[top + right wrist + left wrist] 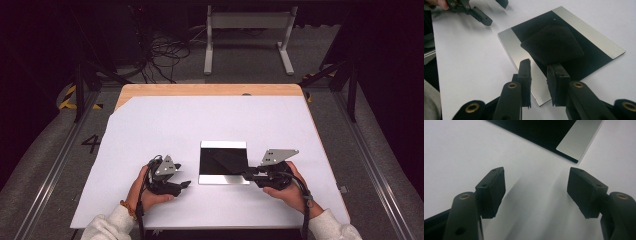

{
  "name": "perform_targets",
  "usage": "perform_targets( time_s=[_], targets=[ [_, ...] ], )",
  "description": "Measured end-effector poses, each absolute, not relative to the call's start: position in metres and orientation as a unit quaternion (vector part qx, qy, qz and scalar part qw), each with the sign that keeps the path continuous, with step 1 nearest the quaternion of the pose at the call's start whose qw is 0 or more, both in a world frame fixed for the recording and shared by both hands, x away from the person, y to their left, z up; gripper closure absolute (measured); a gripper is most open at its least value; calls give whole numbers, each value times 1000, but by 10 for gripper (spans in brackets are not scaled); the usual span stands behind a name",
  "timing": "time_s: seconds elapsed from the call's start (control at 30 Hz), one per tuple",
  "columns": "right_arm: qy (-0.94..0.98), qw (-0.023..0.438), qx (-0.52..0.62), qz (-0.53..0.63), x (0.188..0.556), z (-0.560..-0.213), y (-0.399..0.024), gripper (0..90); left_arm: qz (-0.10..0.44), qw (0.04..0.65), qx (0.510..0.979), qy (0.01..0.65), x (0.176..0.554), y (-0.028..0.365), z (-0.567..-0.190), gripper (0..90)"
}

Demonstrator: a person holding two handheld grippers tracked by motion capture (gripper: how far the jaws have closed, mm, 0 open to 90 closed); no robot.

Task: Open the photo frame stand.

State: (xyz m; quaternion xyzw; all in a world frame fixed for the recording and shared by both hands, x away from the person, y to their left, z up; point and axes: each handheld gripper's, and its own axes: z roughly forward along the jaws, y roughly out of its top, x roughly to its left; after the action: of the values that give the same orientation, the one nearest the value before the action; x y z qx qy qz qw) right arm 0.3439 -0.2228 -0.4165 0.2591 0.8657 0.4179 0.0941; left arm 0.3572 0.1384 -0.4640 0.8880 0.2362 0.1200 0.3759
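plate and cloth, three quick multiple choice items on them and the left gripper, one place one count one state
1. Where does the black cloth lie?
A. on the plate
B. on the white sheet beside the plate
C. between the left gripper's jaws

2. How many silver strips does the plate have?
A. one
B. two
C. four

3. How do the left gripper's jaws stand?
A. shut on the cloth
B. shut on the plate's edge
C. open, with nothing between them

Answers:
1 A: in the right gripper view the cloth rests on the dark middle of the plate.
2 B: one strip runs along each of two opposite ends.
3 C: in the left gripper view the left gripper has its jaws wide apart over the bare sheet.
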Motion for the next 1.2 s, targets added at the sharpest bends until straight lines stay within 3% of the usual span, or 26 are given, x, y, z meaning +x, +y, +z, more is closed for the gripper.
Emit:
perform_targets(
  time_s=[0.57, 0.93, 1.2],
  targets=[
    [851, 63, 296, 429, 353, -417, -222, 459, 125, 365, 893, 233, 357, 136, -465, 315],
    [829, 25, 332, 449, 363, -421, -222, 368, 125, 365, 893, 233, 357, 136, -465, 309],
    [814, 14, 357, 459, 369, -425, -223, 372, 124, 367, 892, 234, 357, 135, -466, 303]
  ],
)
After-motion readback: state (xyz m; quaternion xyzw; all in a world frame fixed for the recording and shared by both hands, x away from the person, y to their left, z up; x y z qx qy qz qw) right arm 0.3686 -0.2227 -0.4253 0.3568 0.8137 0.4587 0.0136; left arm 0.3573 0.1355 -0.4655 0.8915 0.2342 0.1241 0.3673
